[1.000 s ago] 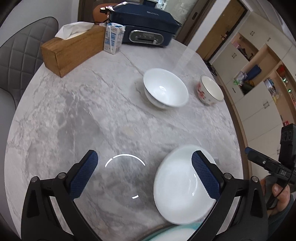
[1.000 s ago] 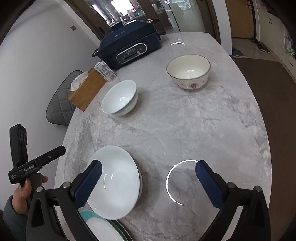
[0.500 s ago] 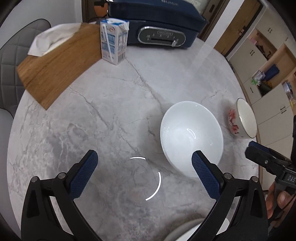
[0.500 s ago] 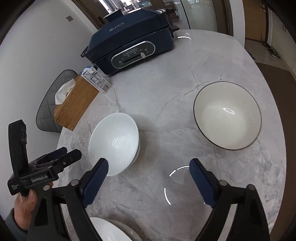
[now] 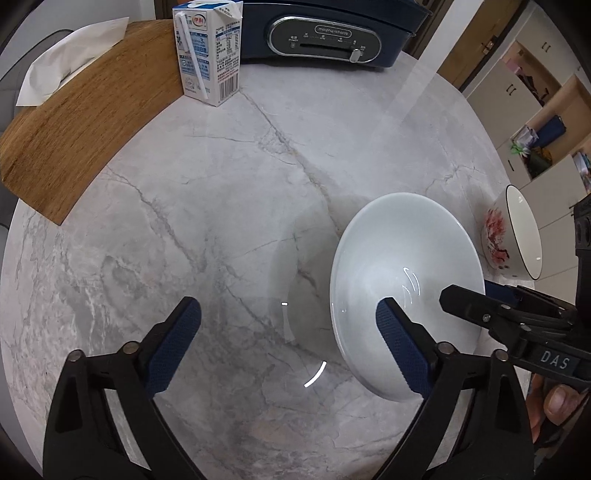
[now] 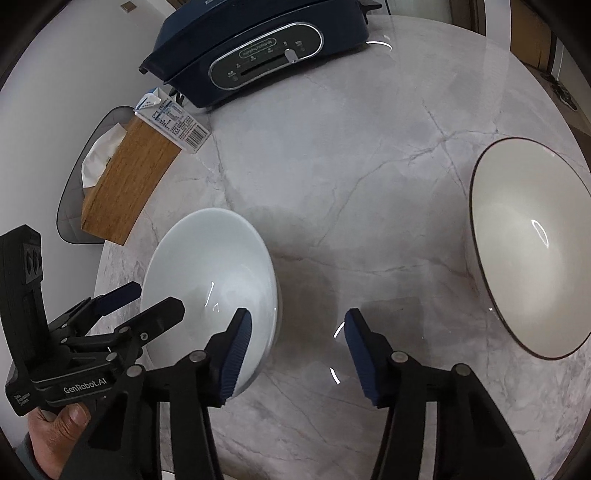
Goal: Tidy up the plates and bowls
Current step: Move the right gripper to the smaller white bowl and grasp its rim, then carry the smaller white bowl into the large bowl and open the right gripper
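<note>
Two tools: left tool [image 5: 288,343] and right tool [image 6: 297,350] both closing, each straddling the white bowl's [image 5: 402,273] rim, pads not yet pressing.
Bowls: two on the counter [image 5: 221,206]; rimmed bowl [image 6: 532,240] well right.
Cut off: cooker [image 6: 258,44], carton [image 5: 207,48] tops.

place: my home dining area | cues: marble table [image 5: 221,206], grill [image 5: 325,33], milk carton [image 5: 207,51], tissue box [image 5: 85,122], cupboards [image 5: 535,110]

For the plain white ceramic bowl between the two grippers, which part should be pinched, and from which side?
Probably the thin rim of the plain white ceramic bowl, from above, one pad inside and one outside. It sits upright and open, and its wall flares too wide to span. The closing right gripper already straddles the rim nearest it.
</note>
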`<action>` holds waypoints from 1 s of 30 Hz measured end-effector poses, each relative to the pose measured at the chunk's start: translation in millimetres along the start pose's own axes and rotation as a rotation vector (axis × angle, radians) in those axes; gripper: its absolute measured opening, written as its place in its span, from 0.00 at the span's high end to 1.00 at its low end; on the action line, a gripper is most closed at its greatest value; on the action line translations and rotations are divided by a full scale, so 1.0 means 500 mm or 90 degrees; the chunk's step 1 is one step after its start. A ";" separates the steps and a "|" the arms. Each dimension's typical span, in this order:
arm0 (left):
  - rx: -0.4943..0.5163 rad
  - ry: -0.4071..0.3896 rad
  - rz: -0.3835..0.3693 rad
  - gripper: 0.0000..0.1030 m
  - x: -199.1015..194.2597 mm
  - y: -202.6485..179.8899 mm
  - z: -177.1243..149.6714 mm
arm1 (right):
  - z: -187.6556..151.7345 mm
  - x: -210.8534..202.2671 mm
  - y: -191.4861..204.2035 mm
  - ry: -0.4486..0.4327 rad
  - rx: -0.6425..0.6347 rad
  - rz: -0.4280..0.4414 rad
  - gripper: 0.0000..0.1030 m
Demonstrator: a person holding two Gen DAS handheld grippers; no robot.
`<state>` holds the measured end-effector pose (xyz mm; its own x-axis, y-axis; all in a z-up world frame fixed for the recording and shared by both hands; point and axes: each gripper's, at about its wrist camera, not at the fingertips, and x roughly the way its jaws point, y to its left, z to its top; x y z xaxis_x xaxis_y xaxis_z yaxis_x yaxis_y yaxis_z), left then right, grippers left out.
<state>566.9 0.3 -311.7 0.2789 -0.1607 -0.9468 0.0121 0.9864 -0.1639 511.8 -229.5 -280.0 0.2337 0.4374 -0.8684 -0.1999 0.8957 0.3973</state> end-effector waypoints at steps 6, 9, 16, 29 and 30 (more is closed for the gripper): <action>0.015 0.012 -0.007 0.51 0.022 -0.013 -0.003 | 0.001 0.008 -0.002 0.004 0.000 0.006 0.61; 0.023 0.010 -0.017 0.66 0.024 -0.027 0.002 | 0.006 0.009 0.013 0.004 -0.018 0.012 0.78; 0.041 0.014 -0.023 0.84 0.016 -0.056 -0.004 | 0.006 0.009 0.039 0.003 -0.031 0.014 0.87; 0.055 -0.005 -0.033 0.84 -0.099 -0.078 -0.023 | -0.017 -0.065 0.060 -0.025 -0.036 0.018 0.88; 0.059 -0.006 -0.034 0.84 -0.114 -0.084 -0.029 | -0.023 -0.075 0.063 -0.027 -0.038 0.017 0.88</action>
<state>536.9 -32.5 -255.1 0.2847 -0.2140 -0.9344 0.1167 0.9753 -0.1878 485.8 -218.6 -238.1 0.2666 0.4658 -0.8438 -0.2635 0.8773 0.4010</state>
